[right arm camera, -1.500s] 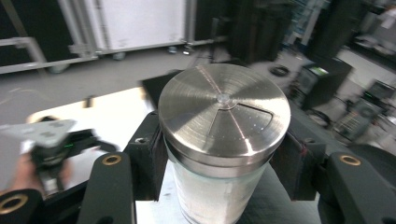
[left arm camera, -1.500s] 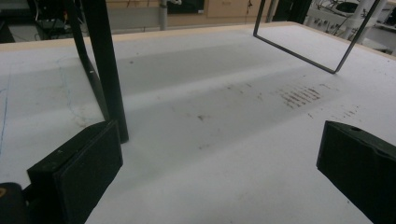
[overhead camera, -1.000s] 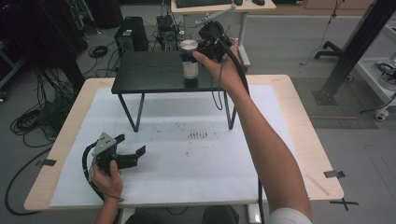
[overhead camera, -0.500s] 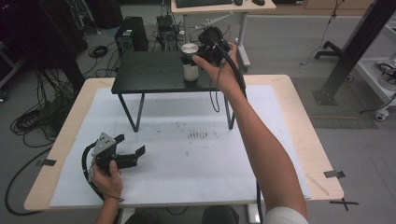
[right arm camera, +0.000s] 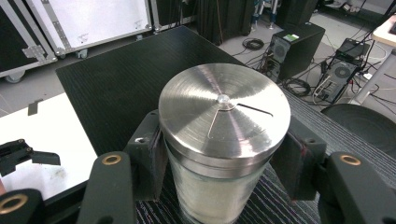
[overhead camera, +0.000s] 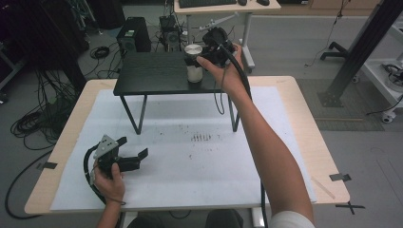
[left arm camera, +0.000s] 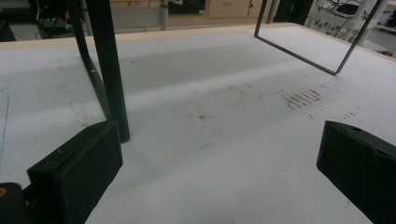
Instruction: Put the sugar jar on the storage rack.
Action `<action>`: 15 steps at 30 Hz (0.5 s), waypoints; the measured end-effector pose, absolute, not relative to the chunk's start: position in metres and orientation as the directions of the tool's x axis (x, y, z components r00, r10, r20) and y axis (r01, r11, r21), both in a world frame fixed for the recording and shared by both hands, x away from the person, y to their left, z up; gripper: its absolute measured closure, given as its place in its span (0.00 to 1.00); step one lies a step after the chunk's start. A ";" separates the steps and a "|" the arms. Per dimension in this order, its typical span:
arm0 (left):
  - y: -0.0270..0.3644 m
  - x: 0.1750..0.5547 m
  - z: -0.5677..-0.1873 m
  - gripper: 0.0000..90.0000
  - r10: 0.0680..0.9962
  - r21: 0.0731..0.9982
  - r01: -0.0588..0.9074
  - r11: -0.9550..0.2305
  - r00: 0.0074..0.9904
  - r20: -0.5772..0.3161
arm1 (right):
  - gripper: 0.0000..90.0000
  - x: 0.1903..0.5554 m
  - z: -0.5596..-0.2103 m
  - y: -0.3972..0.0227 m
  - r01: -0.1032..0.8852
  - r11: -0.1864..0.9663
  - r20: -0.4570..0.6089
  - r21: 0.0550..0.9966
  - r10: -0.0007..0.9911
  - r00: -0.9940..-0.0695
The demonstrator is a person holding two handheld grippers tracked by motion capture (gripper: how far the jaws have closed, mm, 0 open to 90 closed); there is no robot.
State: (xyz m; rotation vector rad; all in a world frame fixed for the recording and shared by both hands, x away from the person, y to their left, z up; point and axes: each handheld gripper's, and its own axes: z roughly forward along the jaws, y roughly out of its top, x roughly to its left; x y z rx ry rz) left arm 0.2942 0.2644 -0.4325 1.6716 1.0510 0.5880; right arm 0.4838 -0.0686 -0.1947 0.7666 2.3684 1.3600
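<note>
Nothing has moved: right gripper (right arm camera: 219, 172) pinches the jar (right arm camera: 219, 154) on the stand (overhead camera: 157, 76) at twelve o'clock; left gripper (overhead camera: 130, 154) spread. A sideways tug could tip it off.

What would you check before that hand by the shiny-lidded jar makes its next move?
1. Right gripper clamped on the jar: ok, a pad on each side.
2. Metal lid seated on the jar: ok.
3. Jar upright on the black stand: ok.
4. Whether the jar's base rests on the stand or is lifted: cannot tell.
5. Left gripper away from the jar, jaws open and holding nothing: ok.
</note>
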 end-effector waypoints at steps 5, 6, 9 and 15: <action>0.264 0.294 -0.433 0.01 0.860 0.930 0.357 -0.087 0.497 -0.110 | 0.48 0.484 -0.195 -0.069 0.296 0.410 0.001 0.863 0.584 -0.812; 0.265 0.294 -0.433 0.01 0.860 0.930 0.358 -0.088 0.498 -0.110 | 0.48 0.484 -0.195 -0.069 0.297 0.410 0.002 0.863 0.584 -0.812; 0.264 0.294 -0.433 0.01 0.860 0.929 0.358 -0.089 0.498 -0.110 | 0.48 0.484 -0.195 -0.069 0.297 0.410 0.002 0.863 0.584 -0.812; 0.264 0.294 -0.433 0.01 0.860 0.929 0.358 -0.090 0.498 -0.108 | 0.48 0.484 -0.194 -0.069 0.296 0.411 0.002 0.862 0.581 -0.814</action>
